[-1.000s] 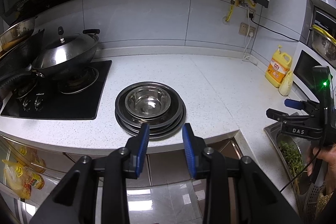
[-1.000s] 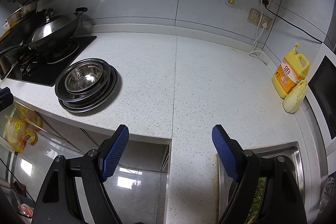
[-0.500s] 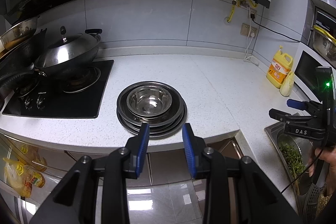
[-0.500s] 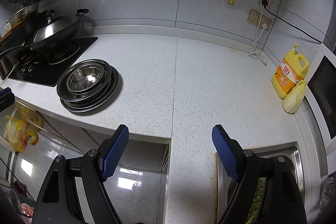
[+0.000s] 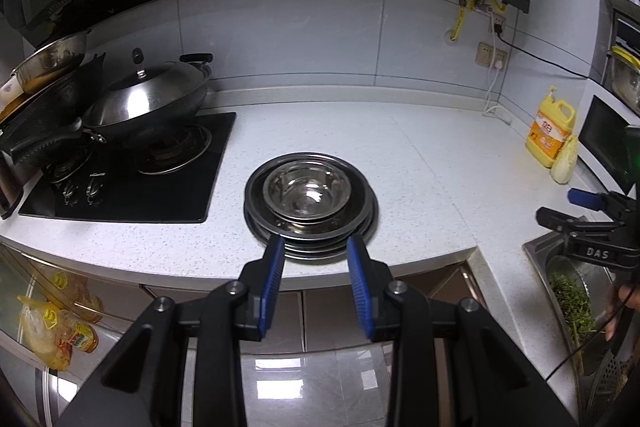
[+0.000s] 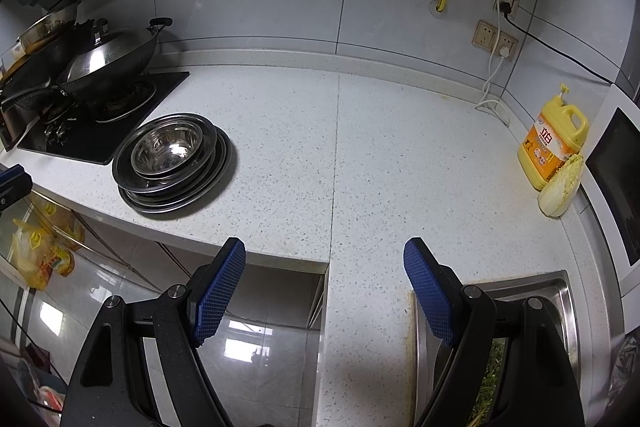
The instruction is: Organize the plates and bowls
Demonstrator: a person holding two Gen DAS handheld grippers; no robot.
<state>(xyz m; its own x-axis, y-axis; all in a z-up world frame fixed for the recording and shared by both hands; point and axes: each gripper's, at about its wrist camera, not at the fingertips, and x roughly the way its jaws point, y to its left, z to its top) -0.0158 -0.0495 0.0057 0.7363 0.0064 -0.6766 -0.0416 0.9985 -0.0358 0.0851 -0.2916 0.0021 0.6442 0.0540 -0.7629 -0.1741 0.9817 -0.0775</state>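
A stack of steel plates [image 5: 360,223] with a steel bowl [image 5: 307,191] nested on top sits on the white counter near its front edge. It also shows in the right wrist view, plates [image 6: 208,179] and bowl [image 6: 170,149], at the left. My left gripper [image 5: 315,247] is open and empty, just in front of the stack over the counter edge. My right gripper [image 6: 325,251] is wide open and empty, over the counter's front edge near the sink, well right of the stack. The right gripper [image 5: 576,211] also shows at the right of the left wrist view.
A lidded wok [image 5: 148,103] sits on the black gas hob [image 5: 132,187] at the left. A yellow detergent bottle [image 6: 554,147] and a cabbage [image 6: 560,191] stand at the far right. A sink [image 6: 560,291] with greens lies at the lower right.
My left gripper has moved slightly closer to the stack. My right gripper has barely shifted. Both stay open.
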